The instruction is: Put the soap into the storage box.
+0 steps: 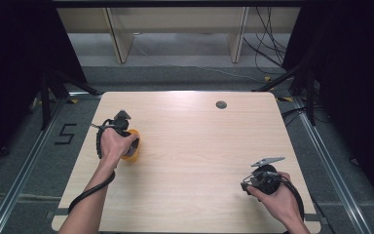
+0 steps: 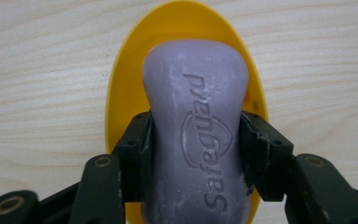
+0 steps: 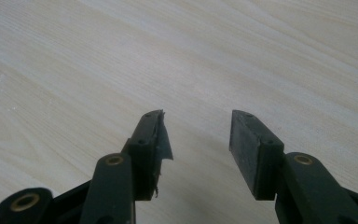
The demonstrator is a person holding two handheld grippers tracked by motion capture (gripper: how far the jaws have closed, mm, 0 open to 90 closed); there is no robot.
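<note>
1. The left gripper (image 2: pixel 196 140) is working at about nine o'clock on the counter (image 1: pixel 190 146), and its fingers (image 2: pixel 137 149) are pinching the long sides of a purple bar of soap (image 2: pixel 196 121); both pads are pressing against the bar at its waist.
2. The soap is lying inside a yellow oval dish (image 2: pixel 121 93), which is sitting flat on the wood. From these pictures I cannot tell whether the bar is resting on the dish floor or already hanging just clear of it.
3. To do this step well, I judge that the grip should be staying square across the narrow middle, where the bar is least likely to squirt out, with only moderate squeeze, since soap is slick and dents easily.
4. Any lift is best going straight up, so the bar is not dragging the light dish along or tipping its rim.
5. The dish is holding the soap alone; its far end, toward twelve o'clock in the left gripper view, is showing bare yellow.
6. The right gripper (image 3: pixel 196 135) is waiting at about four o'clock on the counter, well apart from the dish, with its fingers (image 3: pixel 249 144) spread and holding nothing. A torn scrap of pad lining is hanging from one finger, which could weaken its hold.
</note>
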